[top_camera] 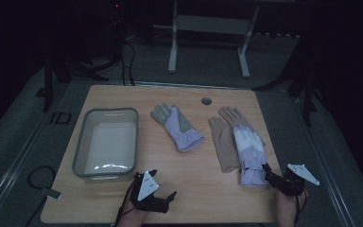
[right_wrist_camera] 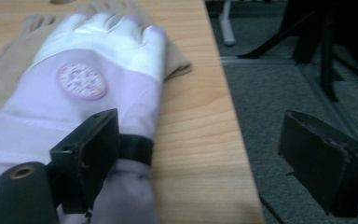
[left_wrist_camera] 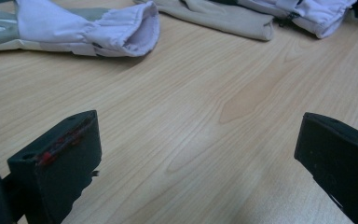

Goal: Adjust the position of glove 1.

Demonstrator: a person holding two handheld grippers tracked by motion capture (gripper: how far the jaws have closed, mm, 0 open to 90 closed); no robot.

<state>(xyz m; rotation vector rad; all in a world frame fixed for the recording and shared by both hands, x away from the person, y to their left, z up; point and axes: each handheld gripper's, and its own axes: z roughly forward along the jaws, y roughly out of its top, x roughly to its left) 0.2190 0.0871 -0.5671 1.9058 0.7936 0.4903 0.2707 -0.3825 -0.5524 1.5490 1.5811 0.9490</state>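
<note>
Dim lab: wooden table (top_camera: 123, 94), camera stands (top_camera: 307, 80), cables (top_camera: 127, 61).

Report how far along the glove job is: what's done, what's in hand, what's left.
Done: nothing obvious; the clear bin holds no gloves.
In hand: the right gripper, jaws open, is at the cuff of the lilac-and-white glove, one jaw over it, not closed on it.
Left: that glove, the beige gloves under it and the grey-palmed glove all lie on the table. The left gripper is open over bare wood.
</note>
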